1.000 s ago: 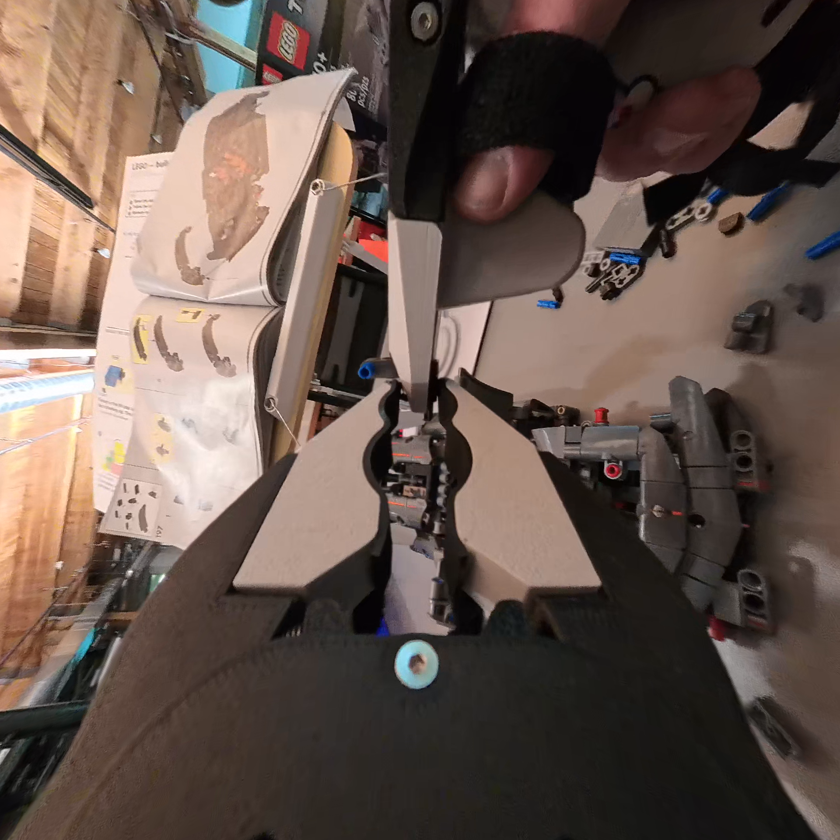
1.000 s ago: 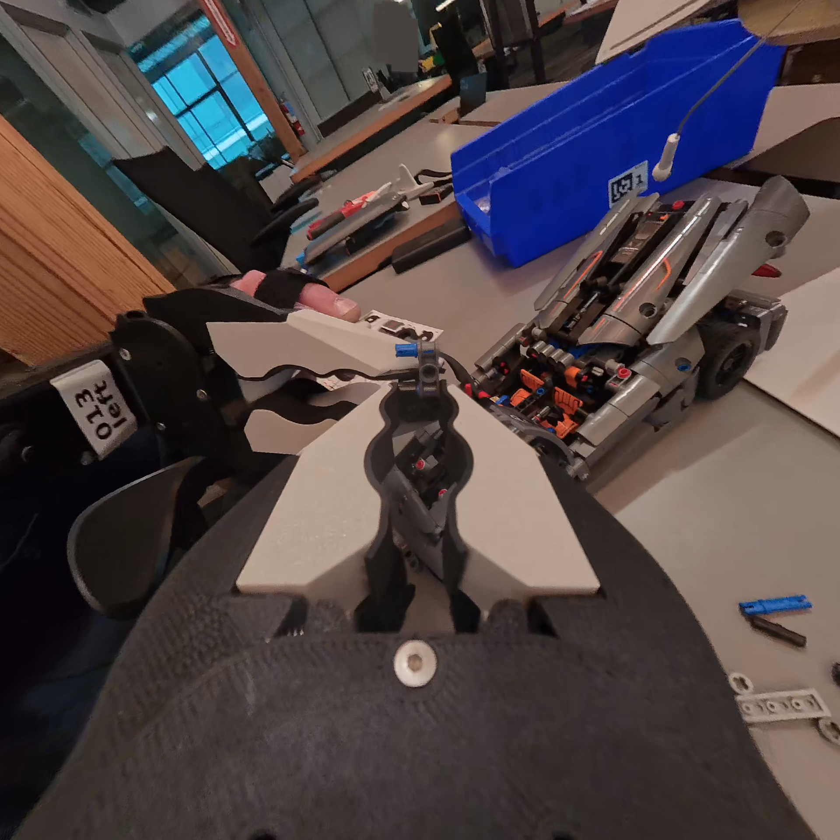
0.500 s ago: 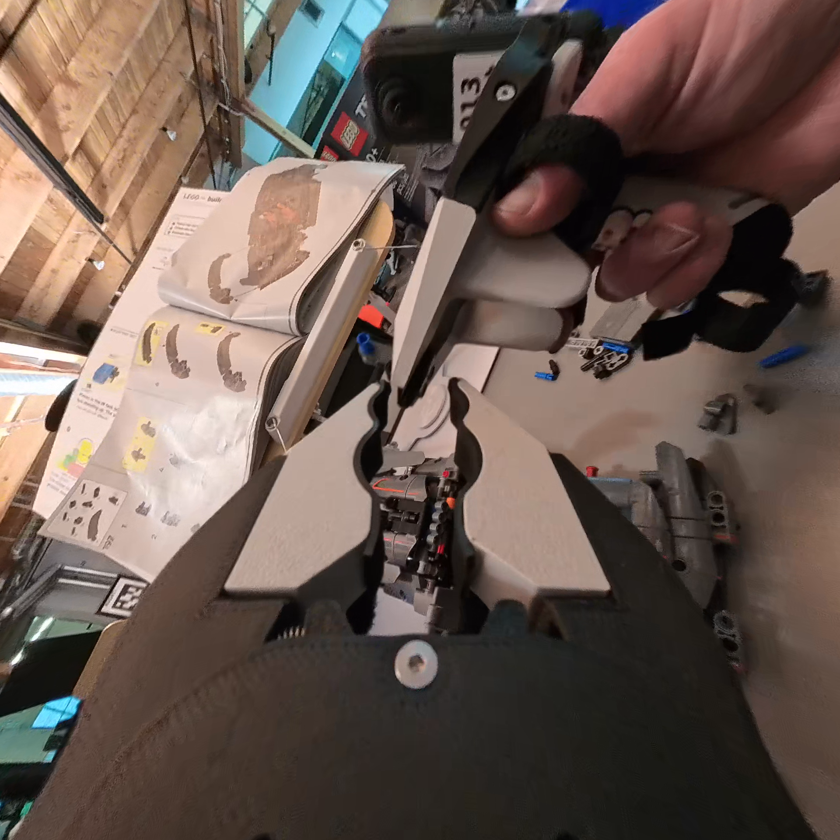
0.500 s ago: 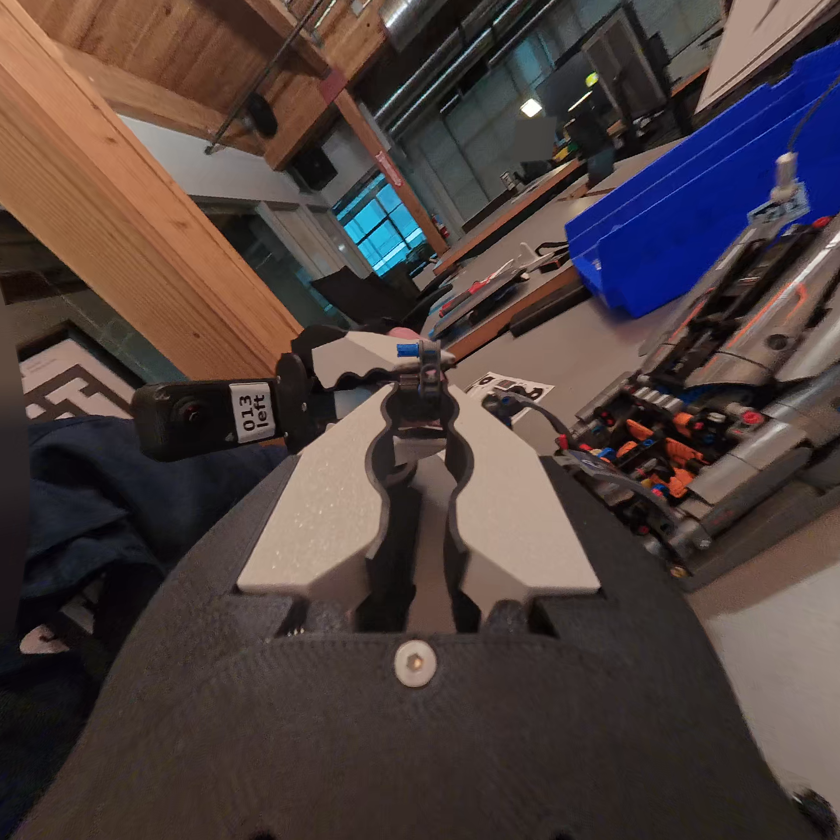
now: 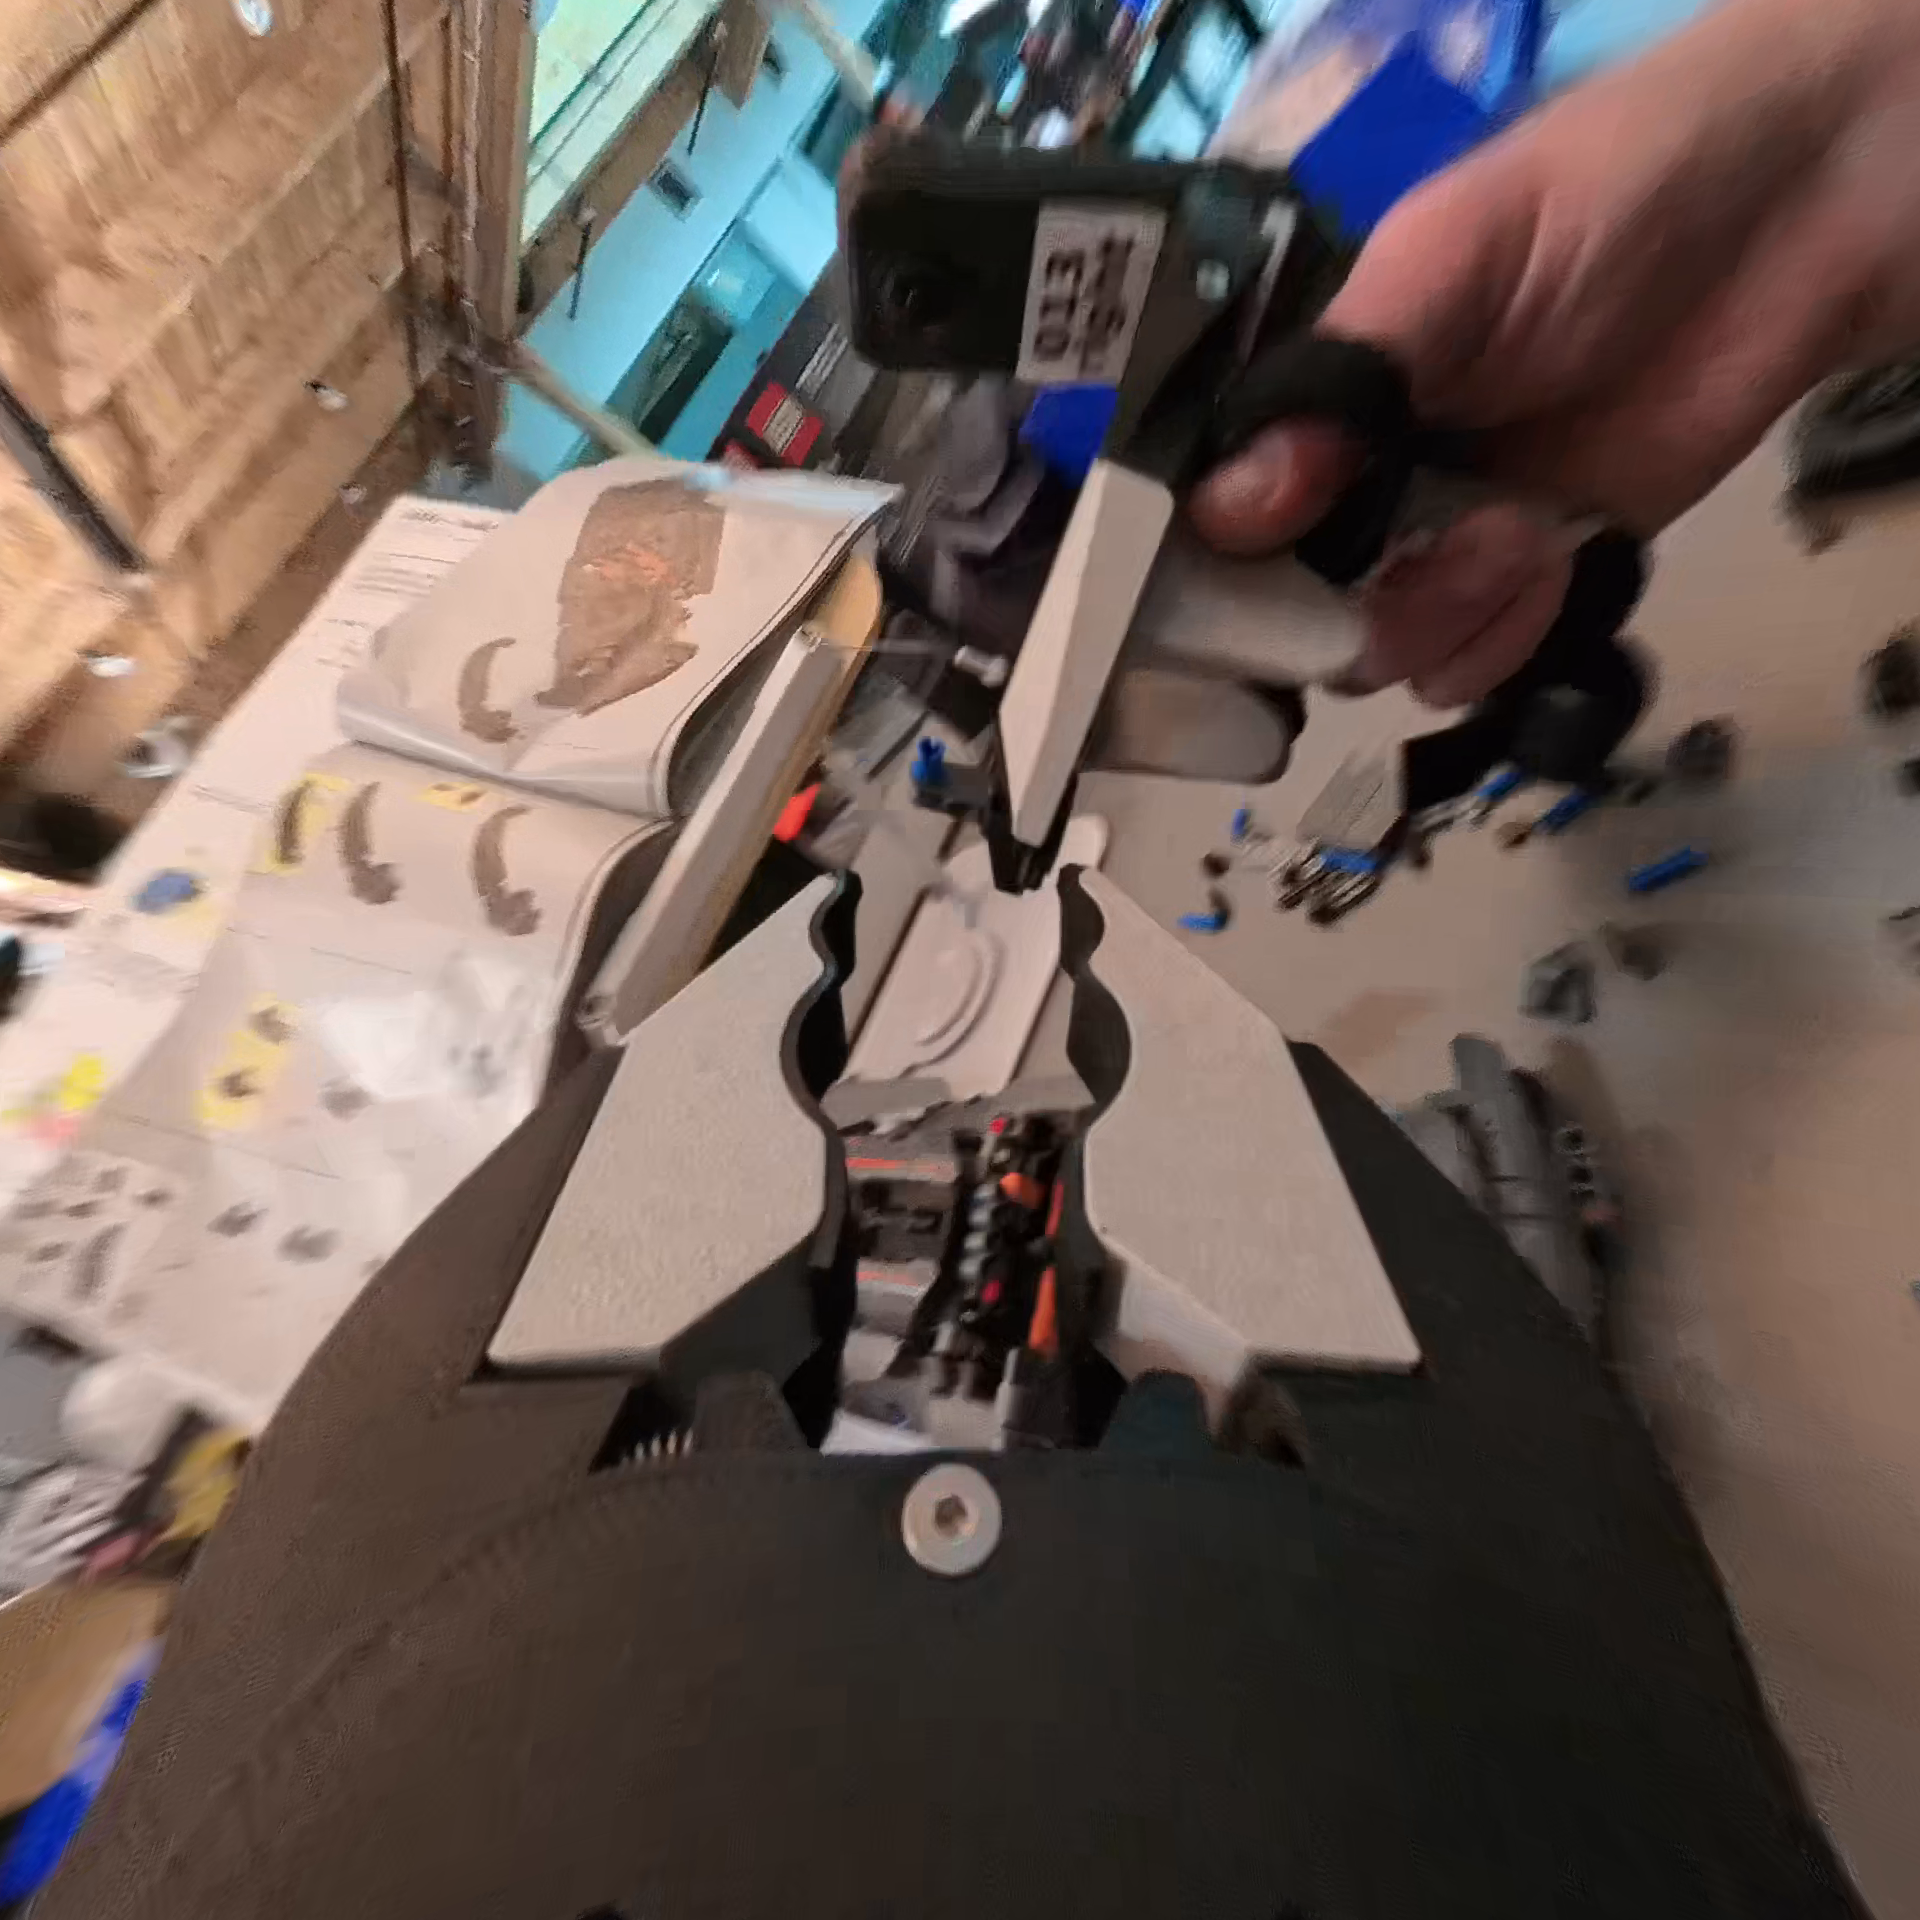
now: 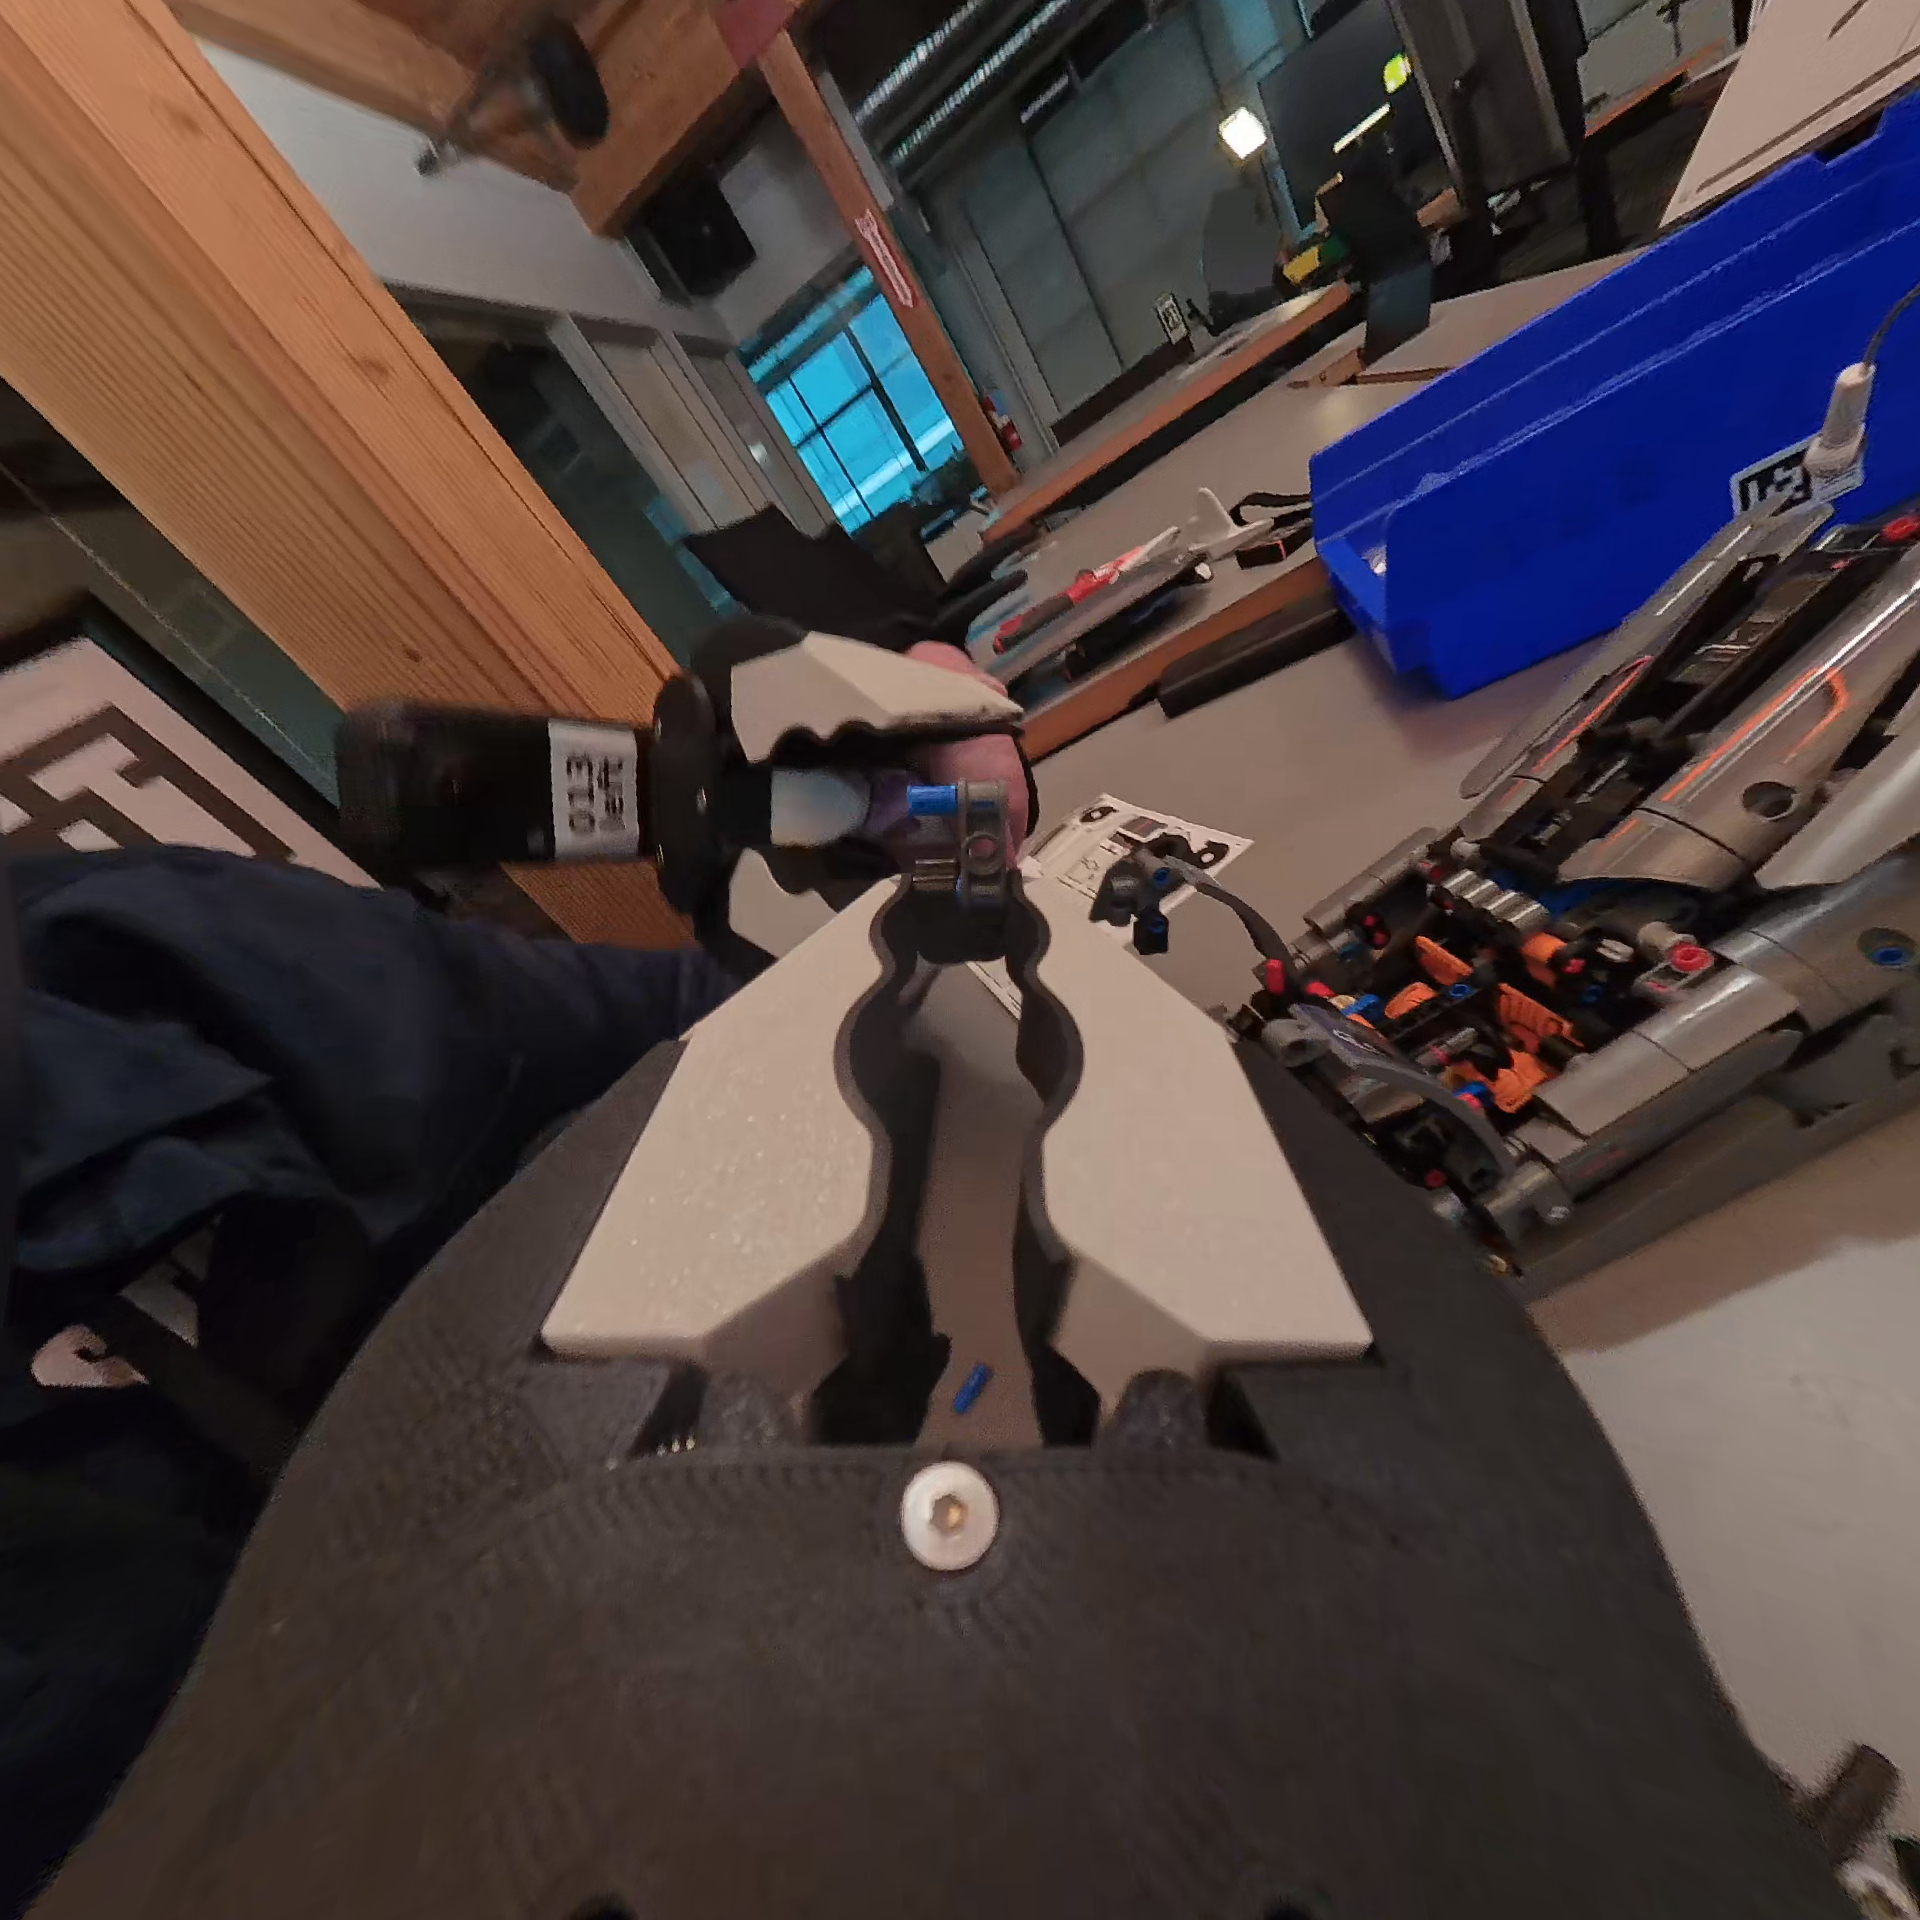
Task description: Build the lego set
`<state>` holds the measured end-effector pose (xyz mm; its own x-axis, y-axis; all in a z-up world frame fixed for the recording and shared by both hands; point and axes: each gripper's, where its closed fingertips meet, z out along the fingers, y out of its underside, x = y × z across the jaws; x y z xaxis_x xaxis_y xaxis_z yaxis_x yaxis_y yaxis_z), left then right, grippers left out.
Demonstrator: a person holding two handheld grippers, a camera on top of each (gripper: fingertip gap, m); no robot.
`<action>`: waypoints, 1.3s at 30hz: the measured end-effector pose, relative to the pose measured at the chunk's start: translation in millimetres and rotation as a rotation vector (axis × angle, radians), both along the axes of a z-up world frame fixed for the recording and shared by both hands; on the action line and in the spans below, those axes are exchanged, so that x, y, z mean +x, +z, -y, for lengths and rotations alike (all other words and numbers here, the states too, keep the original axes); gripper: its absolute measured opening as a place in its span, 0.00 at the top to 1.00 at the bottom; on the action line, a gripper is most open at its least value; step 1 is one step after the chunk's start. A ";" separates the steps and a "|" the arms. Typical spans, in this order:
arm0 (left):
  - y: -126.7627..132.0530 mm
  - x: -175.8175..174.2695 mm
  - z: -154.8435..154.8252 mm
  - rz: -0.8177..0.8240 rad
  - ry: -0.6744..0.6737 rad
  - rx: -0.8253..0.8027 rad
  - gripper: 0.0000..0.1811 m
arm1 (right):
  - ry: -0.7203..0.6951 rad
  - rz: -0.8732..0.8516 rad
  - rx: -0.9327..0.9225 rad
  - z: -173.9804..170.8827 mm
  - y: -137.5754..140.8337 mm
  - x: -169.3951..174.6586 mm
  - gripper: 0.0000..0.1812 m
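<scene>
The right claw (image 6: 961,883) pinches a small grey connector with a blue pin (image 6: 961,831) at its very tips, the piece standing proud of the tips with the pin pointing towards the left claw (image 6: 831,769); the left claw (image 5: 951,894), seen in its own view, stands parted and empty, its 2 fingers framing the model below. The half-built grey car model (image 6: 1621,935), with orange and red parts exposed, rests on the worktop (image 6: 1299,748) to the right of the right claw and well below the held piece, its long axis running away up and to the right towards the blue bin (image 6: 1579,488); the right claw looks the nearer to it, so any fitting likely means swinging the piece right and down. From the left wrist view the right claw (image 5: 1023,873) hangs just beyond the left claw's tips, gripped by a hand (image 5: 1538,416); an open instruction booklet (image 5: 436,790) lies to the left. That view is heavily smeared by motion; loose parts on the worktop (image 5: 1766,987) cannot be made out; the model's far end is cut off at the frame edge, and which socket awaits the connector is not visible.
</scene>
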<state>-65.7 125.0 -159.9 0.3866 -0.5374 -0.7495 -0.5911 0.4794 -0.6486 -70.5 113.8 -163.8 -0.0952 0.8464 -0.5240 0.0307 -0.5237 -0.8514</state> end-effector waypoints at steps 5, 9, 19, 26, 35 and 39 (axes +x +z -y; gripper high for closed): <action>4.0 7.4 19.3 0.185 -0.232 -0.243 0.82 | 0.033 0.086 0.092 9.0 -7.4 -0.9 0.92; 8.1 4.7 21.3 0.291 -0.314 -0.403 0.84 | 0.074 0.188 0.162 19.2 -23.3 -6.4 0.92; -6.3 19.3 67.1 0.213 -0.617 -0.593 0.90 | 0.326 0.163 0.121 62.8 -24.4 -7.7 0.92; -2.6 19.4 83.3 0.222 -0.724 -0.647 0.97 | 0.404 0.138 0.126 77.9 -20.4 -6.6 0.92; 3.9 17.7 82.8 0.269 -0.744 -0.659 0.99 | 0.389 0.100 0.121 74.5 -13.6 -5.9 0.92; 9.1 14.9 84.7 0.298 -0.772 -0.670 1.00 | 0.378 0.080 0.119 72.5 -9.6 -5.0 0.92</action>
<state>-50.8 40.3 -150.9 -0.1165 -0.9831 -0.1412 -0.0535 0.1482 -0.9875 -75.5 41.3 -173.4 -0.3743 0.8145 -0.4432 0.2713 -0.3609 -0.8923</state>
